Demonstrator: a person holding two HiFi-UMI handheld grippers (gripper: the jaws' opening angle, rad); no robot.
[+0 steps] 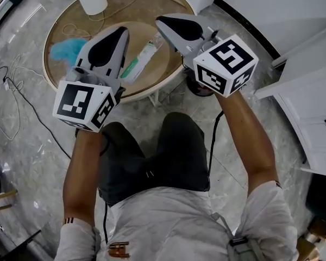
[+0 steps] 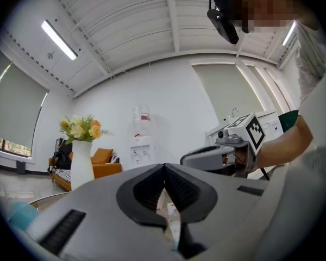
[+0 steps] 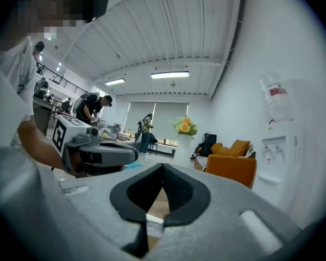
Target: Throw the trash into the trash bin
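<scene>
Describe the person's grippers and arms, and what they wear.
The left gripper and right gripper have pale grey shells with black ribbed jaw pads. Each bears a white cube with black square markers. A black cable trails from the right one. The person wears a light short-sleeved shirt and dark shorts.

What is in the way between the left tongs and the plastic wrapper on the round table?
Nothing visible. The left tongs hang shut near the wrapper, with only bare table showing between them.
</scene>
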